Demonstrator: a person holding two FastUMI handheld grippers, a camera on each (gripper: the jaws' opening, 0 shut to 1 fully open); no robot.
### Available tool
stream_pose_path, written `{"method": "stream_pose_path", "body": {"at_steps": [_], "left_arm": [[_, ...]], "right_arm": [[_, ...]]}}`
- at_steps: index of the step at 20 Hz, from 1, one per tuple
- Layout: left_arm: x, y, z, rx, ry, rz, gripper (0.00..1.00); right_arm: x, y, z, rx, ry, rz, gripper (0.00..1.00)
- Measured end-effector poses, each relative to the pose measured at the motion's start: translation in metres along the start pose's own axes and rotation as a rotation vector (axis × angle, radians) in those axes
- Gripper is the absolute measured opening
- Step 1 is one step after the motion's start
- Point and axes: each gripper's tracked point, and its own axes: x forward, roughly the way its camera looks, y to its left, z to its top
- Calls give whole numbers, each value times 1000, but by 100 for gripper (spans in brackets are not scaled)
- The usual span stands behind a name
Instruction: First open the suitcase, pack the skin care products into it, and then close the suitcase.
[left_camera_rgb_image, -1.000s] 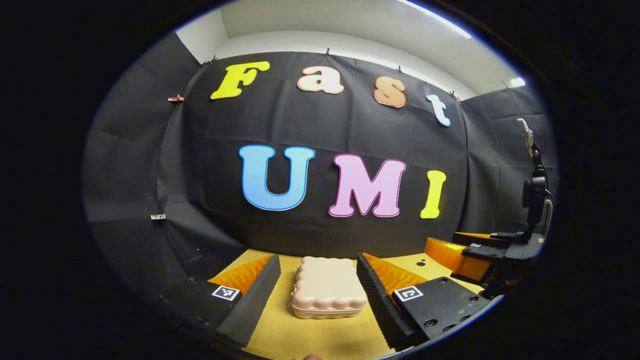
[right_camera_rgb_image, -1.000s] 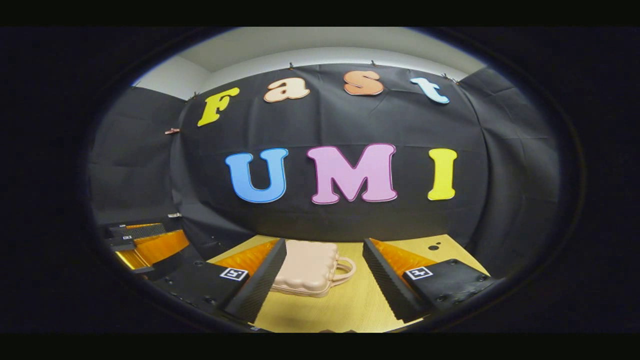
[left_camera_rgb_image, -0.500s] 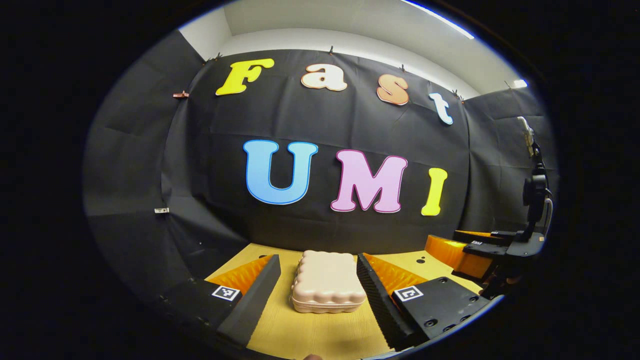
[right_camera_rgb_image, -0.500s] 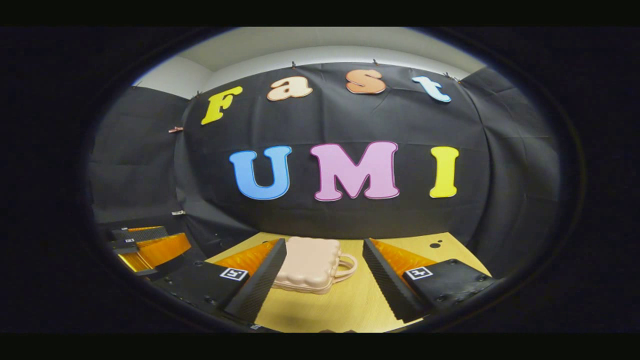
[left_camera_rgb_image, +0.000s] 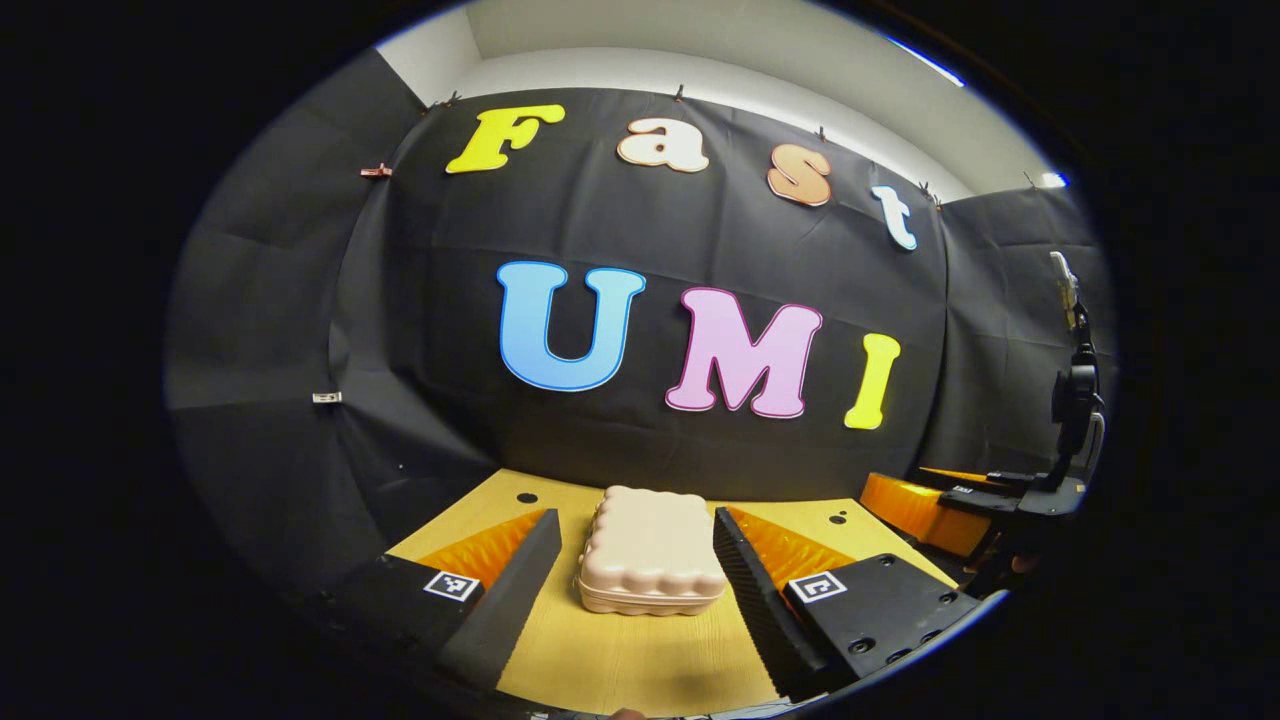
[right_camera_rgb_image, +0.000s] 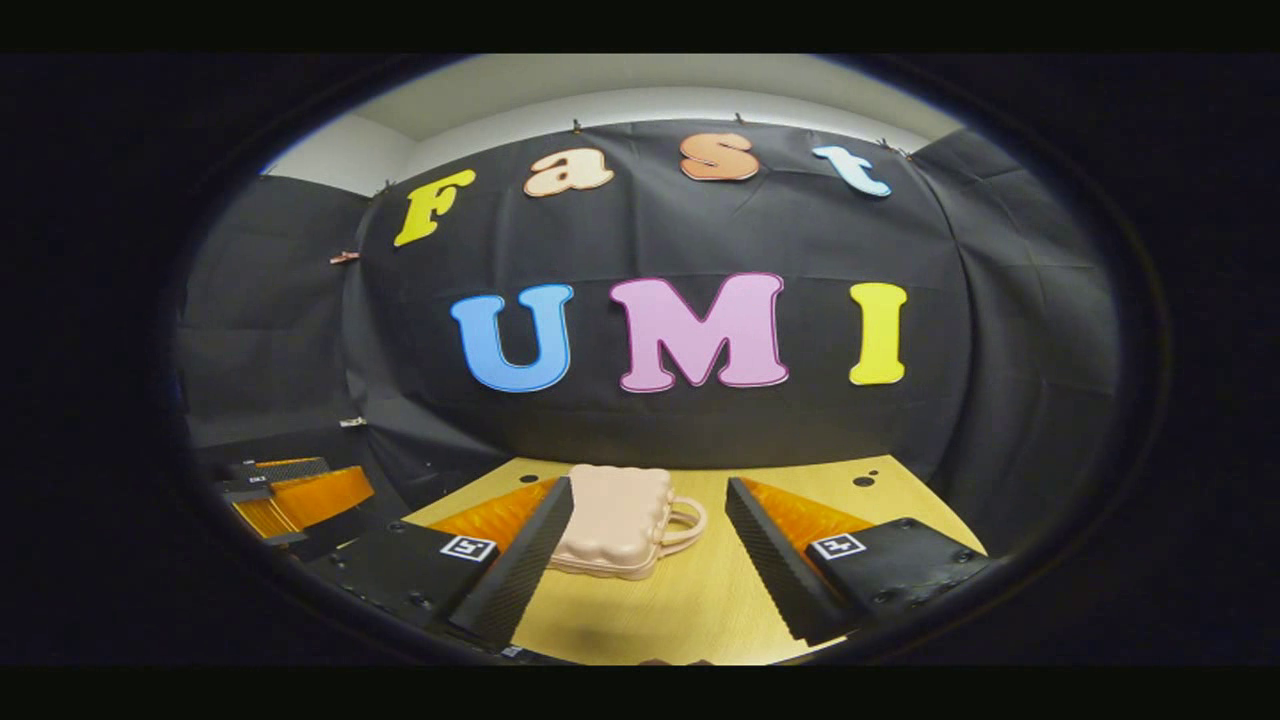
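Closed suitcase (left_camera_rgb_image: 652, 550) lies on the table (left_camera_rgb_image: 640, 660) between the open left claw (left_camera_rgb_image: 640, 560).

In the right gripper view, the left finger (right_camera_rgb_image: 520, 560) of that gripper covers the left edge of the suitcase (right_camera_rgb_image: 612, 518), so whether a latch sits there cannot be told. The suitcase handle (right_camera_rgb_image: 686, 522) at 3 o'clock is partly tucked behind the shell. In the left gripper view, the handle side of the suitcase (left_camera_rgb_image: 650, 548) is turned away. The other gripper (left_camera_rgb_image: 935, 505) at 4 o'clock is cut off at the view's rim, its jaw gap unreadable. Markings on the finger tags (left_camera_rgb_image: 818, 586) are too small to make out.
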Motion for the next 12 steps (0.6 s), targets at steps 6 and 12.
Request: {"method": "stream_pose_path", "body": {"at_steps": [6,12], "left_arm": [[-2,-5,-3,-1,5,-11,96],[-3,-8,-2,-6,3,-21,96]], "right_arm": [[-5,-4,0,1,-3,-11,98],[-6,-14,5,1,0,-19,98]]}}
